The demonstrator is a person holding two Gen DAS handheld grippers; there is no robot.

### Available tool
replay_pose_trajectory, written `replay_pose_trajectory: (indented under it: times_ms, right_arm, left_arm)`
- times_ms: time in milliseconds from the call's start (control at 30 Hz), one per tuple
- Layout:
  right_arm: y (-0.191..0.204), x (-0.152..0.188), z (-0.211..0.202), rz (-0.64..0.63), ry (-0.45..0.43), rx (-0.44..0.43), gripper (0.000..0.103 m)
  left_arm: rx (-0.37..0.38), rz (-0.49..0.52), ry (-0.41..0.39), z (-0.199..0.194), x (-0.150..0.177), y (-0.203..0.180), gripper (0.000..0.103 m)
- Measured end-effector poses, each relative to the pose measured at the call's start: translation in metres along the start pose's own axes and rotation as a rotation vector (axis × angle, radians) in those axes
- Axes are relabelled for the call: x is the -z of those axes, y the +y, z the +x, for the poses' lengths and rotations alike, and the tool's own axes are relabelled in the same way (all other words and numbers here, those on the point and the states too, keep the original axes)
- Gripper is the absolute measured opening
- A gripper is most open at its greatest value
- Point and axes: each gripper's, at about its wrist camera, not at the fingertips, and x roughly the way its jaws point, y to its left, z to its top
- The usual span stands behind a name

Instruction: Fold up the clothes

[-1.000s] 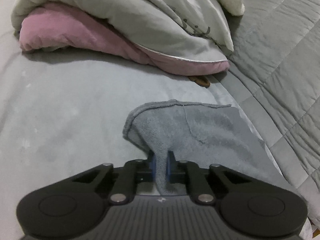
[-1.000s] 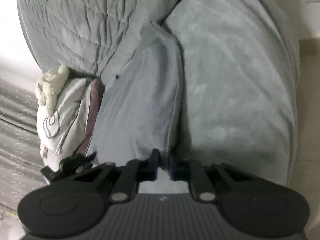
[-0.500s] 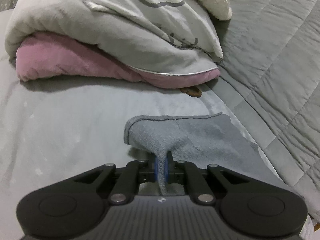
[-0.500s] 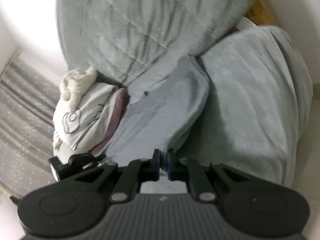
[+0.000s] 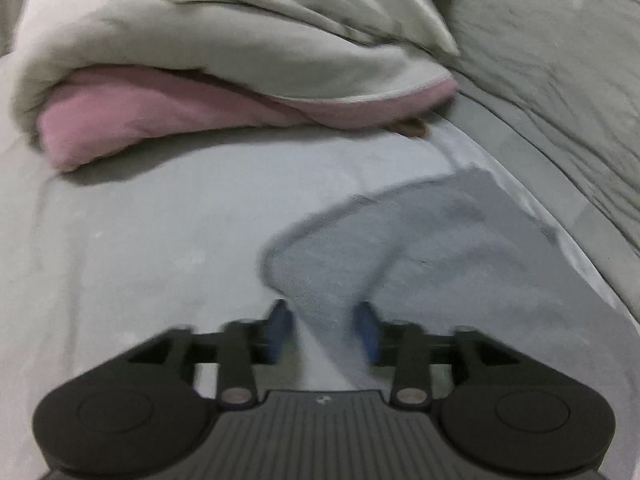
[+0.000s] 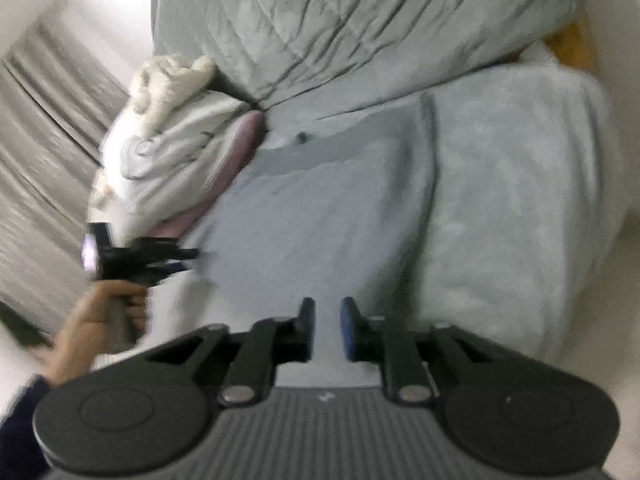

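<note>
Bedspread point(image 5: 140, 260) grey; quilted duvet point(image 6: 320, 20), curtain point(image 6: 36, 128) behind.

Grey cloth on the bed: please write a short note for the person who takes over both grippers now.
Left gripper: jaws have just been opening; a fold of the grey cloth lies between them, not pinched.
Right gripper: jaws have just been opening; the cloth's near edge lies loose between them.
Cloth: on the bed cover, beside the pink-lined blanket.
Done: both corners released.
Left: check the fold, probably fold once more.
</note>
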Motion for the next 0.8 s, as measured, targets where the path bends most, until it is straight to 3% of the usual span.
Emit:
replay_pose_trajectory:
  times_ms: [67,233,300,367,500,667,767,800]
  right_arm:
    - [-0.004,-0.004,-0.004,0.001,-0.073,0.054,0.052]
    - [-0.024,-0.015,0.019,0.082,-0.133,0.131,0.056]
    - [-0.027,-0.022,0.03,0.057,-0.219,0.162,0.056]
    - [-0.032,-0.028,0.046,0.04,-0.235,0.223,0.056]
    - [-0.04,-0.034,0.064,0.05,-0.309,0.194,0.059]
    - [-0.049,-0.062,0.109,0.003,-0.312,0.232,0.064]
    - [-0.041,-0.071,0.13,-0.09,-0.271,0.19,0.047]
    - [-0.036,-0.074,0.14,-0.143,-0.246,0.221,0.03]
  left_arm:
    - [-0.019,-0.032,-0.027,-0.004,-0.006,0.008,0.05]
    - [-0.069,-0.036,-0.07,-0.006,-0.012,0.013,0.052]
    - [-0.087,-0.041,-0.096,-0.008,-0.014,0.014,0.052]
    - [-0.093,-0.045,-0.131,-0.01,-0.016,0.015,0.053]
    - [-0.108,-0.026,-0.13,-0.008,-0.02,0.017,0.056]
    - [-0.099,0.017,-0.117,-0.003,-0.016,0.012,0.058]
    - [-0.089,0.025,-0.125,-0.001,-0.017,0.008,0.058]
    - [-0.087,0.037,-0.13,-0.001,-0.019,0.006,0.058]
